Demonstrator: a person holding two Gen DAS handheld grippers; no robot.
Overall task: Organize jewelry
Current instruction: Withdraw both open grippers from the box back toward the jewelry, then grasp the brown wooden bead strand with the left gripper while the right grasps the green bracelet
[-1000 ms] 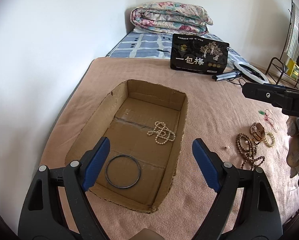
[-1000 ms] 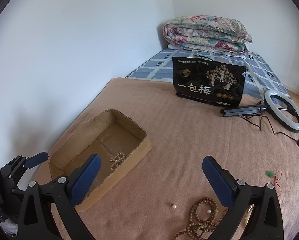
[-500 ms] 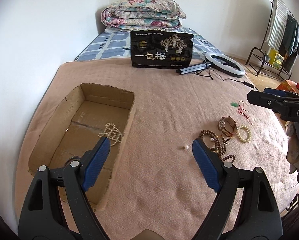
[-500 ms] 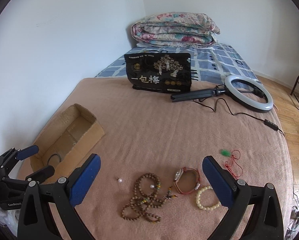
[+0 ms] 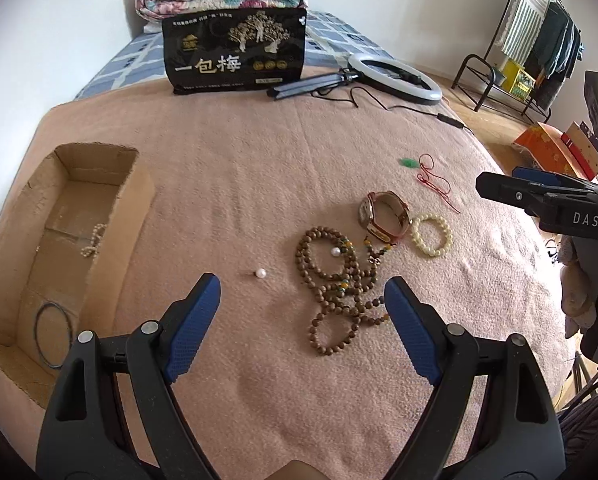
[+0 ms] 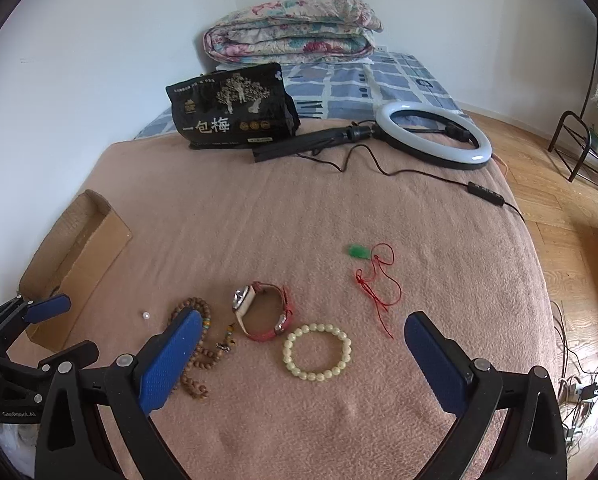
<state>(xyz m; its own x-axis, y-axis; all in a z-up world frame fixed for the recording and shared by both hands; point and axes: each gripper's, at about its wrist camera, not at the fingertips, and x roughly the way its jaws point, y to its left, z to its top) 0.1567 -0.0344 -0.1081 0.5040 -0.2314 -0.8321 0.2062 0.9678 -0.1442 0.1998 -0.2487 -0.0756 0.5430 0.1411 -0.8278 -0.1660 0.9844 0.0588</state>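
Hovering over the pink blanket (image 5: 259, 168), the left gripper (image 5: 301, 300) has its blue fingers spread wide with nothing between them, sitting just above the long wooden bead string (image 5: 335, 280). A loose pearl (image 5: 261, 274) lies on the blanket a bit ahead of its left finger. The right gripper (image 6: 299, 344) is also wide apart and empty, with the cream bead bracelet (image 6: 317, 351) lying between its fingers and the watch (image 6: 261, 312) touching the beads just beyond. The red cord with the green pendant (image 6: 373, 276) is off to the right, apart from the rest. The cardboard box (image 5: 27, 264) sits at the left edge and has a pearl strand (image 5: 93, 240) and a dark ring (image 5: 51, 334) inside it.
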